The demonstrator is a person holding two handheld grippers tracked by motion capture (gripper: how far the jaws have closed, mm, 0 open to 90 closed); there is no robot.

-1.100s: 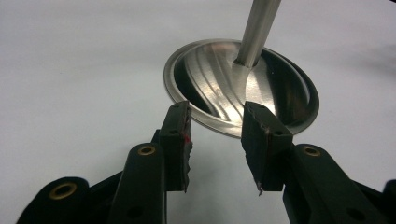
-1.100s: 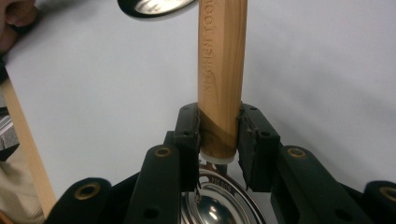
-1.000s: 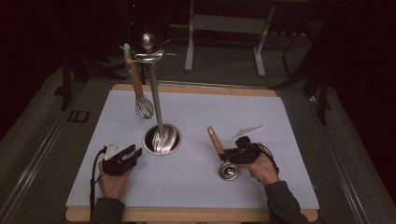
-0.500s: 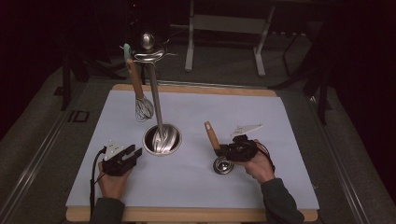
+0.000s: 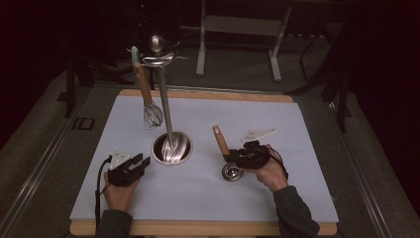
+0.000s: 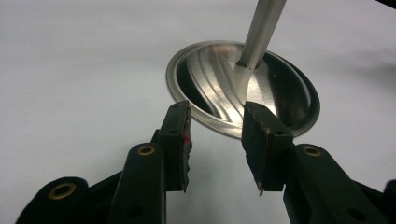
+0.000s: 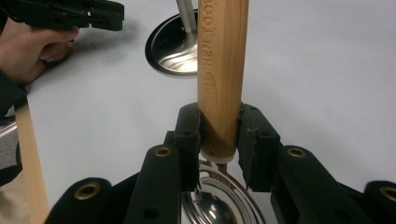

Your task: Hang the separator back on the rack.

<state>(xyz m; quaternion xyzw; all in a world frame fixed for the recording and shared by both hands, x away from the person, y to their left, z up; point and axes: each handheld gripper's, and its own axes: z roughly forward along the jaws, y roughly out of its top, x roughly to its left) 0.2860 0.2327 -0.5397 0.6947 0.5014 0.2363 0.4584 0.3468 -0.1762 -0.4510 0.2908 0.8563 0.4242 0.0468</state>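
Right gripper view has the right gripper pinching the ladle's wooden handle low near the bowl, probably for control when hanging it. Left gripper sits spread, empty, just short of the stand base.

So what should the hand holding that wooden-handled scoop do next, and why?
Probably lift it toward the stand's top. The right gripper is clamped on the scoop's wooden handle, its metal bowl low over the mat, and a whisk already hangs from the stand, whose other hooks look free.
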